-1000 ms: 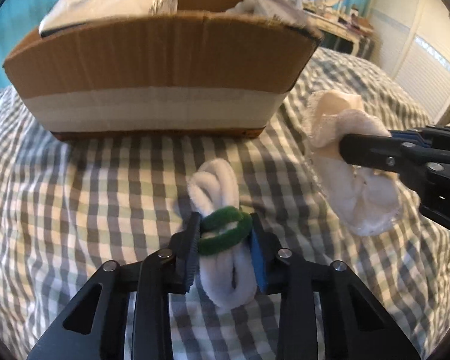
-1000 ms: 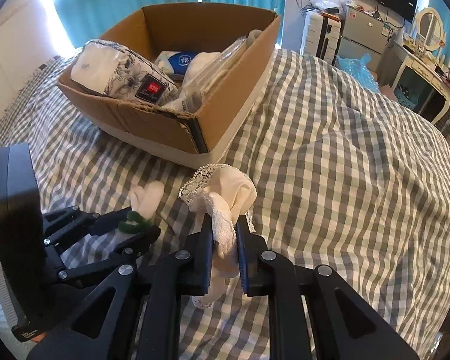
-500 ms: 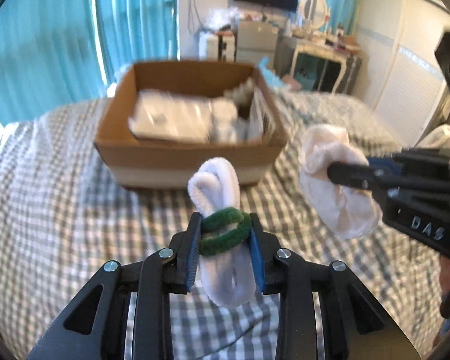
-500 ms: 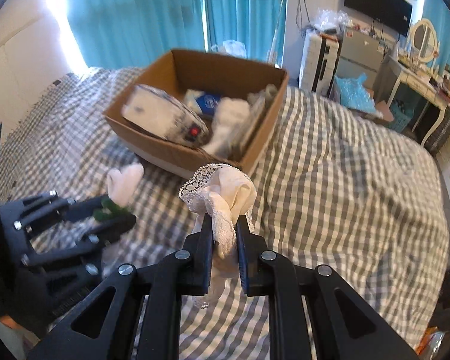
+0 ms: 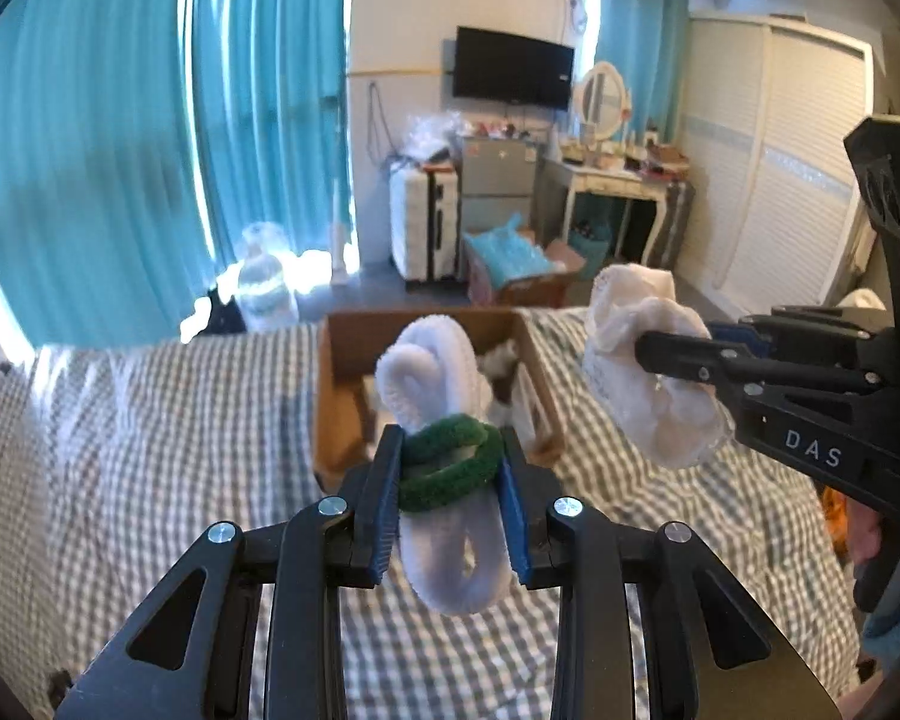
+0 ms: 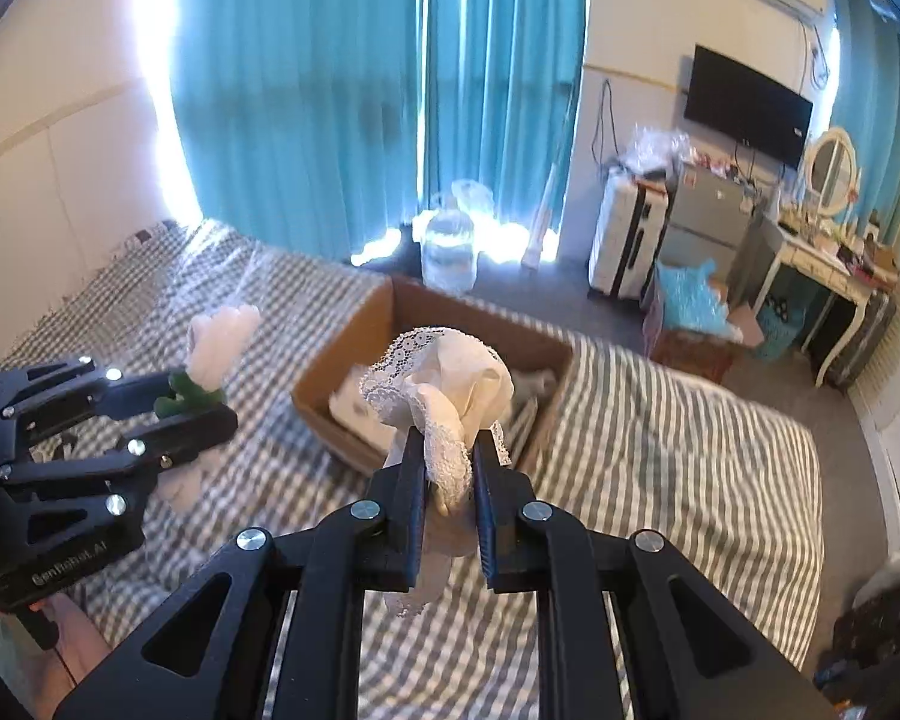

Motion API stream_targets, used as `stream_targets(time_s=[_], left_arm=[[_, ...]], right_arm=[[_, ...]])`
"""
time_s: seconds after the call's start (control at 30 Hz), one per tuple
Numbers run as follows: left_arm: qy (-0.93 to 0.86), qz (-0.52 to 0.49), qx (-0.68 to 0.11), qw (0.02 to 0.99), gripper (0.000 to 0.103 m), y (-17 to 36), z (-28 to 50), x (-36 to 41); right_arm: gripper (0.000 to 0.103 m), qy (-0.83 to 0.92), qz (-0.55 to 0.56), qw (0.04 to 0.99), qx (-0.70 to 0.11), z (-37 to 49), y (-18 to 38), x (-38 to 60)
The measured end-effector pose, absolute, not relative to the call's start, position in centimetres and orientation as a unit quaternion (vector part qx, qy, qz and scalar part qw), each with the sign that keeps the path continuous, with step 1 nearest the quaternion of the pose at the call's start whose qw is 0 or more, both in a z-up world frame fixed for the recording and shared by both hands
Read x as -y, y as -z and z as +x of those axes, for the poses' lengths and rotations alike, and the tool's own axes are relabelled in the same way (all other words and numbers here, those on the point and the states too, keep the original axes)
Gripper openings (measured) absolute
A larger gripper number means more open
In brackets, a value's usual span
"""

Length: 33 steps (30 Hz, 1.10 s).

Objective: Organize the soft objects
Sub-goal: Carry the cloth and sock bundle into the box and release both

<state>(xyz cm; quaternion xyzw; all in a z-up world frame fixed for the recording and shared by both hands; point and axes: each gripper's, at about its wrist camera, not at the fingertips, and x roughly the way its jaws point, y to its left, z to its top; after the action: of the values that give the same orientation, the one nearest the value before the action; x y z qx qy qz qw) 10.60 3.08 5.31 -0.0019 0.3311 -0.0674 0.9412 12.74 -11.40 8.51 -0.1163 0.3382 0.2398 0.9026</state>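
Above a grey-and-white checked bed cover (image 5: 150, 450), both grippers carry soft bundles.

Ahead of and below them sits an open brown cardboard box (image 5: 336, 396) (image 6: 354, 348) with pale items inside. Right gripper (image 6: 444, 468) (image 5: 648, 348) is clamped on a cream lace-edged cloth bundle (image 6: 450, 378) (image 5: 648, 372), held clear of the bed. Left gripper (image 5: 450, 474) (image 6: 201, 399), just to its left, pinches a white fluffy rolled cloth (image 5: 432, 372) (image 6: 222, 336) at its dark green fuzzy band (image 5: 450, 462), also raised.

white fuzzy terry-cloth roll (image 5: 444, 528) with green fuzzy band (image 5: 447, 468) | cream lace-trimmed cloth bundle (image 6: 444, 396) | matt brown cardboard box (image 5: 336, 414) | matt grey-white checked woven bedsheet (image 5: 138, 456)
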Motion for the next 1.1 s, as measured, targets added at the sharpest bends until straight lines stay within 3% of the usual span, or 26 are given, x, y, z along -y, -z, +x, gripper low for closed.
stream_targets(time_s=[0.37,0.8,0.9,0.97,1.0,1.07,1.1], left_arm=[[0.053,0.014,-0.325,0.944,0.029,-6.1,18.0,-5.1],[0.057,0.032,-0.374,0.925,0.033,1.6,27.8,-4.7],[0.063,0.024,-0.385,0.92,0.035,3.0,29.0,-4.9],[0.067,0.007,-0.395,0.916,0.039,3.7,29.7,-5.4],[0.065,0.001,-0.398,0.915,0.043,3.6,29.9,-5.4],[0.058,0.002,-0.4,0.914,0.063,3.6,29.9,-5.3],[0.048,0.008,-0.4,0.915,0.063,3.5,29.8,-5.1]], right_arm=[[0.014,-0.242,-0.092,0.904,-0.341,21.1,-8.5,8.1],[0.014,-0.245,-0.071,0.881,-0.399,30.5,1.6,7.1],[0.033,-0.228,-0.074,0.885,-0.399,31.3,2.7,7.1],[0.055,-0.207,-0.067,0.89,-0.4,31.9,3.2,7.9],[0.059,-0.204,-0.059,0.891,-0.402,32.1,3.2,8.3],[0.062,-0.199,-0.045,0.893,-0.4,32.2,2.9,9.2],[0.062,-0.194,-0.047,0.895,-0.398,32.0,2.6,9.6]])
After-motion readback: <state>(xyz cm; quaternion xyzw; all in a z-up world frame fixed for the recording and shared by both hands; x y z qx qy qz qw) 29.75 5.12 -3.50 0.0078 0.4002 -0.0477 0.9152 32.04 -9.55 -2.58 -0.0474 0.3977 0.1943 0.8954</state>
